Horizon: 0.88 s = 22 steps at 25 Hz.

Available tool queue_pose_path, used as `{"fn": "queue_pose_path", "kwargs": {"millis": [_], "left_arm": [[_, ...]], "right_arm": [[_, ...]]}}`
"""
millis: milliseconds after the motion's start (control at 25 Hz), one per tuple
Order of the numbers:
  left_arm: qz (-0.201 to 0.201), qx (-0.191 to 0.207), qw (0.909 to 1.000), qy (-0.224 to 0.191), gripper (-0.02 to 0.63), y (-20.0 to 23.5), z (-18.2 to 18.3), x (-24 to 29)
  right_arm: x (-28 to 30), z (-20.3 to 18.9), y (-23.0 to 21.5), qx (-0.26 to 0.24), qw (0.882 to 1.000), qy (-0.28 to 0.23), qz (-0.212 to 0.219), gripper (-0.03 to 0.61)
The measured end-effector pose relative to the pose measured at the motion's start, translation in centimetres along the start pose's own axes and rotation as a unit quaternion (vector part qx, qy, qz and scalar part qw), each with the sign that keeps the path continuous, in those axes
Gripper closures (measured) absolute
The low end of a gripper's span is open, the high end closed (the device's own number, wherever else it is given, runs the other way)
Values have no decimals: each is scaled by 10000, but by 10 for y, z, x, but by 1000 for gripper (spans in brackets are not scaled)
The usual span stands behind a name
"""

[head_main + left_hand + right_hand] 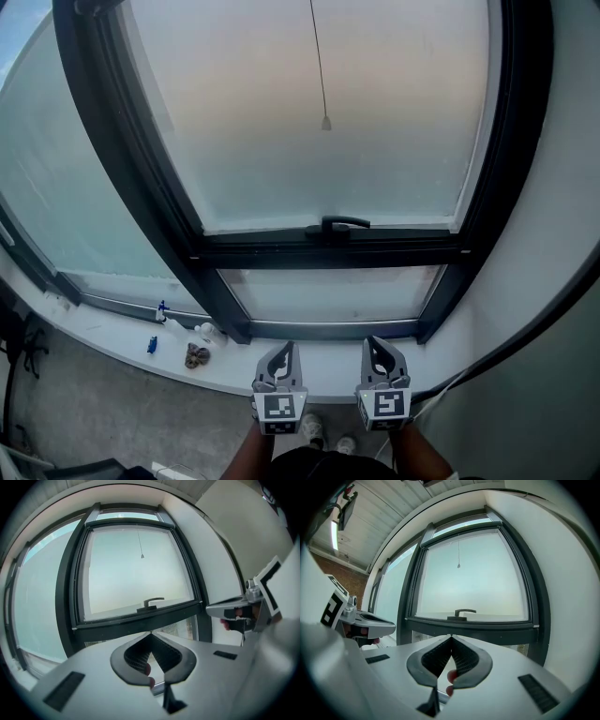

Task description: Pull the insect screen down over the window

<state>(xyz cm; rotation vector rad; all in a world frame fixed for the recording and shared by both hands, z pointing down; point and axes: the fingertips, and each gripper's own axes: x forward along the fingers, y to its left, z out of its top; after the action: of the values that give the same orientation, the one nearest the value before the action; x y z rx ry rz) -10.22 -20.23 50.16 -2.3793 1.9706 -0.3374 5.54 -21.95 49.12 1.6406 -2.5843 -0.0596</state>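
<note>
A dark-framed window fills the wall ahead, its pane frosted. A thin pull cord with a small weight hangs down in front of the upper pane; it shows as well in the left gripper view and the right gripper view. A black handle sits on the sash's bottom rail. My left gripper and right gripper are held side by side low over the sill, well below the cord. Both are shut with nothing between the jaws.
A white sill runs under the window and carries a small blue item, a brownish lump and a white piece. A white wall flanks the window on the right. Grey floor lies below left.
</note>
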Motion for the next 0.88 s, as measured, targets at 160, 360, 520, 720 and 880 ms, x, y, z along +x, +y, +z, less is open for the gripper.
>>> {"fn": "queue_pose_path", "kwargs": {"millis": [160,360,520,720,880], "left_arm": [[-137,-38,9999,32,611,15,-1,25],[-375,-181,9990,-154,611,34,13,61],[-442,-149,9975,-522,611,54,29,83],[-617,-226,9961,-587,611,70,36,107],[-565,-367,9948,-767,611,80,50,129]], "right_arm": [[25,7,3,-72,10000,-29,-50,575],[56,11,-2,-73,9997,-31,-225,575],[79,14,-2,-109,9993,-70,-353,575],[102,31,-4,-252,9980,-263,-513,575],[119,46,-7,-697,9956,-386,-487,575]]}}
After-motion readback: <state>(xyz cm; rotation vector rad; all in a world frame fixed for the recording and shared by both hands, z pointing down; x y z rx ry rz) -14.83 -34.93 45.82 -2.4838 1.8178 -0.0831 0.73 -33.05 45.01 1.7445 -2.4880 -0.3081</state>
